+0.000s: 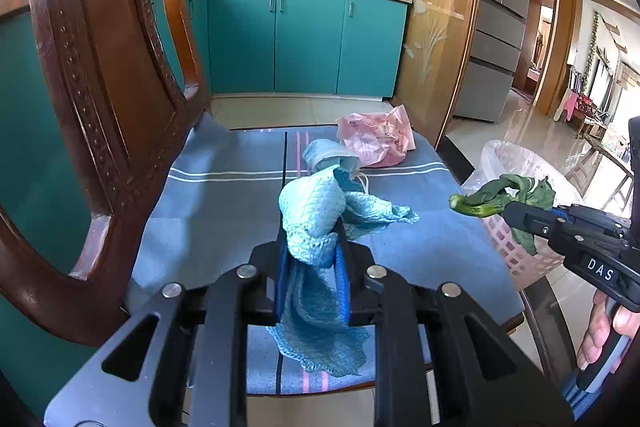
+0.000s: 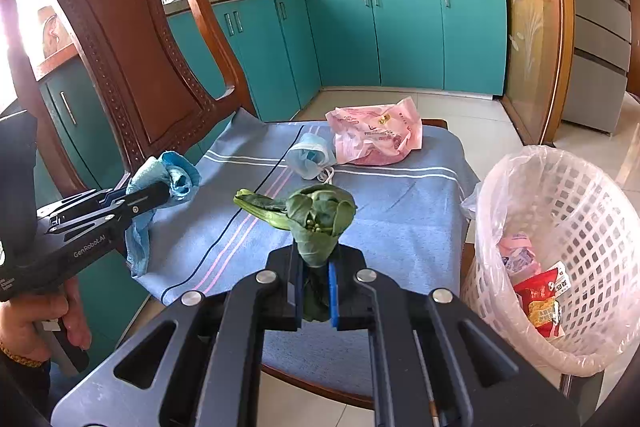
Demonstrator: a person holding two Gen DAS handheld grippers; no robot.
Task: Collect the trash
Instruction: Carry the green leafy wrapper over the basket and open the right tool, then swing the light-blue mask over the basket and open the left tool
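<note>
So the left gripper [image 1: 312, 247] is clamped on a light blue knitted cloth [image 1: 316, 223]. It's all bunched up above the blue pads, with one tail poking off to the right and the rest hanging loose below the fingers. It's held up over the chair seat, not resting on it. From the right wrist view you can see the same cloth [image 2: 168, 183] sticking out of the gripper tip [image 2: 162, 193] at the left, just in front of the carved wooden chair back [image 2: 132, 39].

The right gripper [image 2: 316, 279] is pinched on a wilted leafy green vegetable [image 2: 316, 219]. It has dark crumpled leaves, a paler stem end pointing left, and tiny buds in the middle. It sits right between the fingers and sticks up past them, above the blue striped cloth [image 2: 392, 211] covering the seat. In the left wrist view the veg [image 1: 504, 195] is just over the near rim of the basket.

Still lying on the seat cover: a crumpled blue face mask [image 2: 310, 155] with its white ear loop, and touching it at the far side, a pink plastic bag [image 2: 376, 137].

The white lattice trash basket [image 2: 580, 227] with a clear liner stands right of the chair, with a red snack wrapper [image 2: 540, 299] and pinkish wrappers inside.
</note>
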